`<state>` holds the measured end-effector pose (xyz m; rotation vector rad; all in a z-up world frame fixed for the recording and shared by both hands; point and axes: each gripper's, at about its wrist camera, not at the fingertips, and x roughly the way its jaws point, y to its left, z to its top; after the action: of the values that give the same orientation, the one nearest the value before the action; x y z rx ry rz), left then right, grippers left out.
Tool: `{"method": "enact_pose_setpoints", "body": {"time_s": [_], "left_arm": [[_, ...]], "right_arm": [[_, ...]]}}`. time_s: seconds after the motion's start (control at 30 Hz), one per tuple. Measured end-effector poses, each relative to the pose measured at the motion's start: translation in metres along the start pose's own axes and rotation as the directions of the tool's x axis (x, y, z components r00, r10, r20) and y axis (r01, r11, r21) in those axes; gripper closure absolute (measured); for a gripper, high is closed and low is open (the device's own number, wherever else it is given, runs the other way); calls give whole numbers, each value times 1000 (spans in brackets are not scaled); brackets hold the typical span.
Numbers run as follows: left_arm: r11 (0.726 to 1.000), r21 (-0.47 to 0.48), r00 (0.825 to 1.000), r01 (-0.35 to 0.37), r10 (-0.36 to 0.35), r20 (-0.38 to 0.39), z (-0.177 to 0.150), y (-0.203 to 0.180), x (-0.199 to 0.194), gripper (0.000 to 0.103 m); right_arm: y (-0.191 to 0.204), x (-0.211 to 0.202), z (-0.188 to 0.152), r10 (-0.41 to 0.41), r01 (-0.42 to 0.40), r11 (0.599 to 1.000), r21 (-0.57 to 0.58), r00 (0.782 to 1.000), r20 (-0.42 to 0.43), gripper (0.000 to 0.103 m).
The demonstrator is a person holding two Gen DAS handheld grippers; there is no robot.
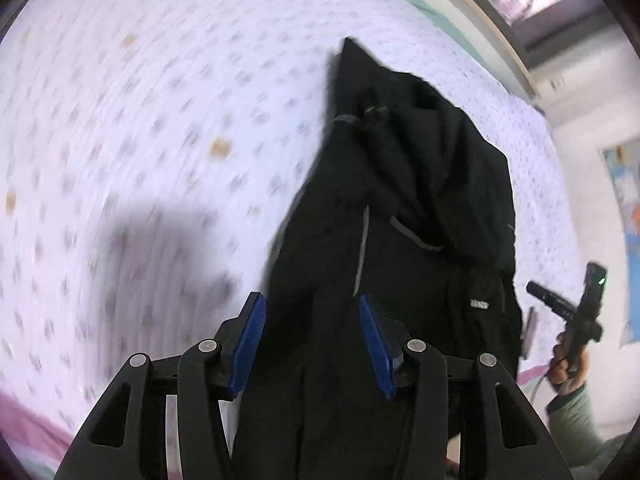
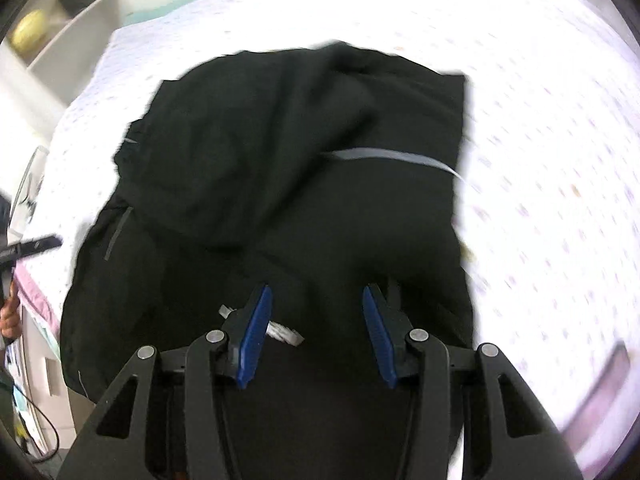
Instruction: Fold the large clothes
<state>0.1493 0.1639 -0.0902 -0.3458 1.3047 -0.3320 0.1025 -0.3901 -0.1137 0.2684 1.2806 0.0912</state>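
A large black jacket (image 1: 400,208) with grey zip lines lies bunched on a white bed sheet (image 1: 140,120) with small purple dots. My left gripper (image 1: 312,336) is open, its blue pads above the jacket's near edge, holding nothing. In the right wrist view the jacket (image 2: 280,160) lies spread in a heap, with a grey strip across it. My right gripper (image 2: 318,328) is open above the jacket's near part, with a small white label between the pads below. The right gripper also shows in the left wrist view (image 1: 576,312), at the far right, held in a hand.
The bed's far edge and wooden frame (image 1: 492,32) run along the top right. A white shelf unit (image 2: 68,32) with a yellow object stands past the bed at upper left. A pink sheet border (image 2: 36,292) marks the bed's left edge. Both views are motion-blurred.
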Motion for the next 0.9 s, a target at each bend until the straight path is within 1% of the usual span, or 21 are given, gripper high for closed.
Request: {"method": "enact_pose_setpoints", "body": {"time_s": [0.03,0.07,0.13,0.17,0.2,0.27,0.37,0.47,0.57,0.6,0.63,0.67,0.73,0.8,0.87,0.9], "left_arm": [[1000,-5,1000,12,-12,-15,-5,5,1,52],[1000,-2,999,15,-15,-49,-12,9,6,52],[1000,23,996,-13,15,-93,-19,3,18,52],[999,37,994,-25,28,-103,-20,9,17,52],[999,36,993,-19,23,-120,-25,10,22,52],[1000,-3,989,4,-4,-147,-30,15,33,52],[992,-102,981,74,-91,-170,-36,32,38,52],[993,-107,979,52,-71,-189,-44,35,38,52],[992,-103,971,78,-99,-220,-50,37,33,50],[990,-106,967,90,-112,-230,-52,36,33,48],[990,-107,963,96,-120,-242,-54,36,35,43],[990,-103,960,96,-120,-252,-56,35,36,41],[993,-90,960,82,-103,-261,-58,31,45,40],[989,-110,957,97,-123,-263,-57,33,50,38],[976,-152,952,153,-187,-242,-56,34,52,38],[957,-178,935,231,-268,-231,-54,29,49,38]], "right_arm": [[-11,-4,-4,-2,2,1000,24,1000,-7,53],[-20,-7,-9,-5,6,999,53,1000,-15,53],[-37,-12,-19,-20,23,996,91,999,-33,53],[-44,-14,-24,-22,26,994,106,999,-41,53],[-52,-17,-31,-19,25,992,123,998,-52,53],[-62,-22,-42,-28,37,989,140,997,-67,53],[-78,-32,-64,-56,70,984,163,994,-89,53],[-95,-36,-86,-50,74,977,202,992,-120,51],[-106,-29,-106,-17,55,968,243,988,-153,51],[-110,-24,-114,6,38,965,258,986,-165,51],[-112,-19,-119,28,20,962,272,984,-174,51],[-113,-14,-123,46,8,958,285,982,-182,51],[-114,-3,-130,75,-11,953,302,976,-202,51],[-113,9,-135,112,-40,947,318,970,-214,51],[-109,15,-136,155,-80,942,325,965,-212,51],[-105,15,-135,180,-107,941,321,962,-207,54]]}}
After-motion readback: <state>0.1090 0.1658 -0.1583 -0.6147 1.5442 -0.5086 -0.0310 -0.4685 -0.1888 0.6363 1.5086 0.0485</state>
